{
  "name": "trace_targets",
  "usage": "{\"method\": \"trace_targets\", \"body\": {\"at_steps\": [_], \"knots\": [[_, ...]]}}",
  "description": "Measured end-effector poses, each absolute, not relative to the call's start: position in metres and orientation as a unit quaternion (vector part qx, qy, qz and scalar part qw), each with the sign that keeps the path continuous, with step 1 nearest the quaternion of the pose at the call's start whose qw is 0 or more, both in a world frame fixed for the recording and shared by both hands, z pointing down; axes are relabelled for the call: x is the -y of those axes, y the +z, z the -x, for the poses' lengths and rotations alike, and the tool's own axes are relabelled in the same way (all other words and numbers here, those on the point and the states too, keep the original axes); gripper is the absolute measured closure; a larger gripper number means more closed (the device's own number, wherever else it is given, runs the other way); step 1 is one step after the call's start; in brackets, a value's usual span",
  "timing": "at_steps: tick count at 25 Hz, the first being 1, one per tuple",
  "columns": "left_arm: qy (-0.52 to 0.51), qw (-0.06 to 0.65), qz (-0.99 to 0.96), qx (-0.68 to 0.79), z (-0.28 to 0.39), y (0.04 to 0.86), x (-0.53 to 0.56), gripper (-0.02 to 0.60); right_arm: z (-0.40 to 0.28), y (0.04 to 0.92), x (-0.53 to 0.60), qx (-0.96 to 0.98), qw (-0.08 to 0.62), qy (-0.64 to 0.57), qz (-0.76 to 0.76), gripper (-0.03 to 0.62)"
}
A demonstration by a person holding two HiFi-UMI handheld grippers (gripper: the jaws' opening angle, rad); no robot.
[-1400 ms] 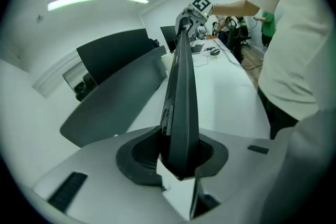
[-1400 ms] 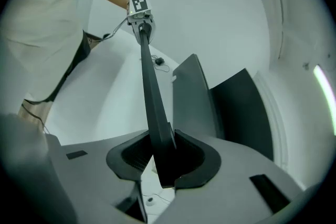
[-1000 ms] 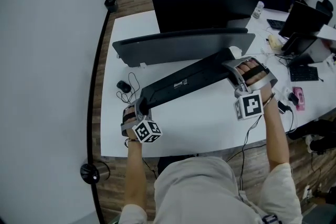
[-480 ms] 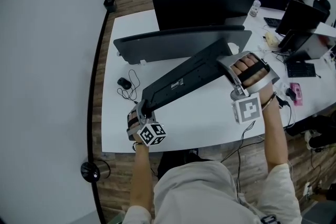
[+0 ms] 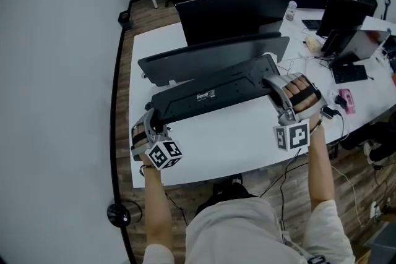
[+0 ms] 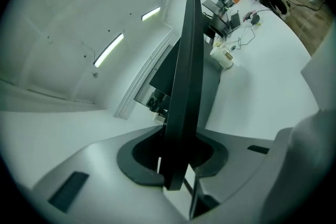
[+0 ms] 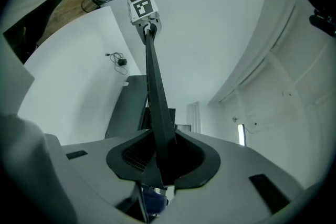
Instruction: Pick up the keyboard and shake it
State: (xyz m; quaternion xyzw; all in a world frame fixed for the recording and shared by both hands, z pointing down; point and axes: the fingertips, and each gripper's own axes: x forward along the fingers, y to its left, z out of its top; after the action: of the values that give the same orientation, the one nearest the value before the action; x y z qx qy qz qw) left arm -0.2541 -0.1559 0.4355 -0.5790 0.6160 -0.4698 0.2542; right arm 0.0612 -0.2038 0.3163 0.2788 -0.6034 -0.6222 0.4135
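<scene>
So the black keyboard (image 5: 210,94) is held clear of the white desk (image 5: 235,142) in the middle of the frame, underside turned up. Its left end is clamped in the left gripper (image 5: 152,120) at lower left, and its right end is pinched by the right gripper (image 5: 271,82) at centre right

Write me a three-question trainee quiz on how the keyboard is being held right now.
1. True or false: the left gripper is empty.
2. In the head view, the keyboard shows: A its keys; B its underside with a label; C only a thin edge.
3. Fill in: the right gripper is shut on the ____.
Key: 1 false; 2 B; 3 keyboard.
</scene>
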Motion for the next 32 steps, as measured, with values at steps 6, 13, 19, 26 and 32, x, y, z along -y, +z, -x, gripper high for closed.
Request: {"method": "trace_targets", "body": {"at_steps": [6,13,19,26,32], "knots": [[-0.508,0.321,0.57,-0.56,0.27,0.378,0.164,0.474,-0.066,0.325,0.18,0.631,0.371,-0.575,-0.365,0.454],[-0.563,0.418,0.537,-0.469,0.263,0.356,0.173,0.471,-0.073,0.397,0.153,0.687,0.331,-0.471,-0.443,0.457],[-0.603,0.447,0.515,-0.413,0.257,0.353,0.173,0.465,-0.061,0.457,0.133,0.727,0.3,-0.395,-0.476,0.461],[-0.59,0.426,0.53,-0.436,0.259,0.367,0.175,0.459,-0.069,0.446,0.145,0.725,0.318,-0.412,-0.452,0.461],[-0.578,0.377,0.561,-0.457,0.271,0.408,0.169,0.463,-0.066,0.428,0.164,0.712,0.366,-0.467,-0.376,0.462]]}}
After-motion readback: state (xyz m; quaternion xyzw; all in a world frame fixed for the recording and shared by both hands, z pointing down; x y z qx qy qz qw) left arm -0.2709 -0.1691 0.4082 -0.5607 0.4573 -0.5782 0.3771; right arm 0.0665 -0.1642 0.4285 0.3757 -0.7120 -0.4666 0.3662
